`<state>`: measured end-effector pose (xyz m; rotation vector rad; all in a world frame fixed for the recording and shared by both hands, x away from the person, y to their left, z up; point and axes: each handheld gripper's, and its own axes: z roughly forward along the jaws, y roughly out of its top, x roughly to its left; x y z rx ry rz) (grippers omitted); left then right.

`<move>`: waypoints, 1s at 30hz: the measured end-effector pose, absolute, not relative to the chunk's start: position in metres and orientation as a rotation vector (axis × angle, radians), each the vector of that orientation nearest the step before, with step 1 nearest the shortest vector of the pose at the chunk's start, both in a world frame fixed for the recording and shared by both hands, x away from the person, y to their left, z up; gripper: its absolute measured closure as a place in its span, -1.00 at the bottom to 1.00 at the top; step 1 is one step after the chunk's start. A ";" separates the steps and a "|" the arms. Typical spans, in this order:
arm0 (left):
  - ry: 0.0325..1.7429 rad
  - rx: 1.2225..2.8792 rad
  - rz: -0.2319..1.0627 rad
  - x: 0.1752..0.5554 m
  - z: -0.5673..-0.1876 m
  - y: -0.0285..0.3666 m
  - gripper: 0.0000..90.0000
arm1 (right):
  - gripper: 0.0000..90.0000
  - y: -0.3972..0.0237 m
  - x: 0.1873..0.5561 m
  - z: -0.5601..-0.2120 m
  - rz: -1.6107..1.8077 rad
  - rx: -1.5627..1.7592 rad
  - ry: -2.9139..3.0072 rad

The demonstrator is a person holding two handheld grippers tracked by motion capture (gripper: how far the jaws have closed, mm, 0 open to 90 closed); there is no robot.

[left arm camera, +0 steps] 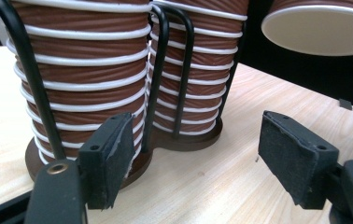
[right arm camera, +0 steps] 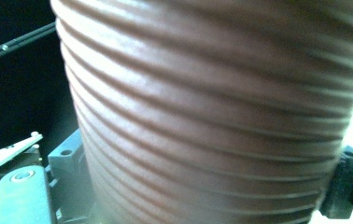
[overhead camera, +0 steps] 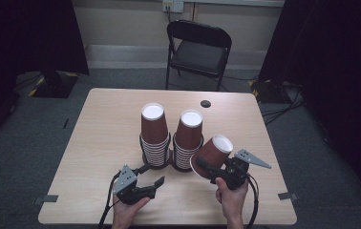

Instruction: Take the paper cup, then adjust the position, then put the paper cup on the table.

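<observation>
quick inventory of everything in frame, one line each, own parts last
cup stacks: two, brown ribbed cups with white rims, upside down, mid-table side by side
rack: one, black wire on dark round bases, around both stacks
loose cup: one, brown, tilted, held right of the stacks
table: one, light wood
round mark: one, black, far side of table
folding chair: one, black, behind the table
left gripper: black, open, near the left stack's base
right gripper: black, shut on the loose cup
hands: two, at the near edge
</observation>
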<state>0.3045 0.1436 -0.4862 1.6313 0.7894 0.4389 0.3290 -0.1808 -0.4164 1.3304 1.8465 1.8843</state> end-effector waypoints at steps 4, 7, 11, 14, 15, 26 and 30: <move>0.758 1.625 0.439 0.303 -0.486 0.141 -0.34 | -0.69 -0.177 0.326 -0.425 1.939 1.370 1.841; 0.730 1.624 0.428 0.303 -0.486 0.139 -0.37 | -0.69 -0.173 0.324 -0.431 1.954 1.395 1.852; 0.700 1.639 0.452 0.303 -0.484 0.136 -0.33 | -0.69 -0.169 0.321 -0.437 1.991 1.415 1.851; 0.697 1.630 0.461 0.302 -0.484 0.134 -0.29 | -0.69 -0.167 0.320 -0.439 1.995 1.422 1.851; 0.690 1.630 0.473 0.302 -0.484 0.133 -0.29 | -0.69 -0.166 0.320 -0.440 1.994 1.420 1.855; 0.662 1.606 0.488 0.302 -0.482 0.126 -0.25 | -0.69 -0.160 0.317 -0.445 2.057 1.451 1.861; 0.633 1.601 0.488 0.303 -0.482 0.123 -0.26 | -0.69 -0.157 0.315 -0.446 2.080 1.461 1.867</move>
